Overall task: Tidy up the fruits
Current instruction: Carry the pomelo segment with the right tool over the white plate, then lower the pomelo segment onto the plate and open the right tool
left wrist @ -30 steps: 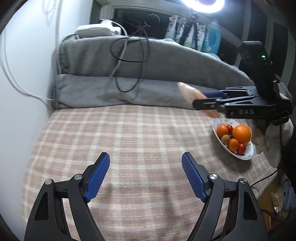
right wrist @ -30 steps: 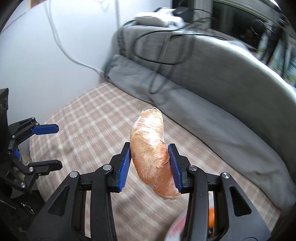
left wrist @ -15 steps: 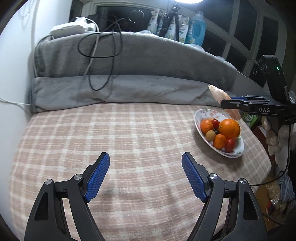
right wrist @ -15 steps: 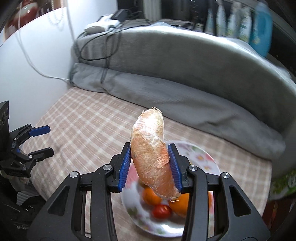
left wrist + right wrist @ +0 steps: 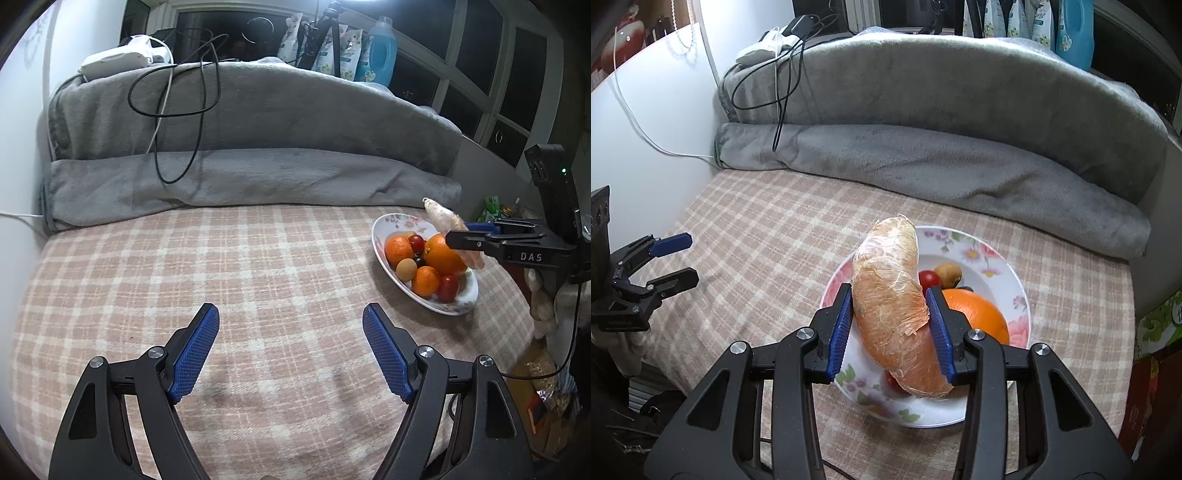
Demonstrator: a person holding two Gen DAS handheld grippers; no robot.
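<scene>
My right gripper (image 5: pixel 890 321) is shut on a long orange piece of fruit wrapped in clear film (image 5: pixel 890 306), held just above a white flowered plate (image 5: pixel 990 258). The plate carries a large orange (image 5: pixel 979 317), a red cherry tomato (image 5: pixel 929 278) and a small brown fruit (image 5: pixel 947 273). From the left wrist view the same plate (image 5: pixel 461 299) sits at the right of the checked cloth, with the wrapped fruit (image 5: pixel 443 218) and the right gripper (image 5: pixel 469 236) over it. My left gripper (image 5: pixel 290 350) hangs open above bare cloth, nothing between its fingers.
A grey blanket roll (image 5: pixel 240 177) and cushion line the back of the checked cloth (image 5: pixel 221 277). Black and white cables (image 5: pixel 166 110) drape over them from a white device (image 5: pixel 118 62). Bottles (image 5: pixel 380 48) stand on the window ledge. The cloth's edge drops off to the right of the plate.
The right gripper carried the wrapped fruit to the right, from over bare cloth to above the plate. The left gripper's view swung right, bringing the plate further into sight.
</scene>
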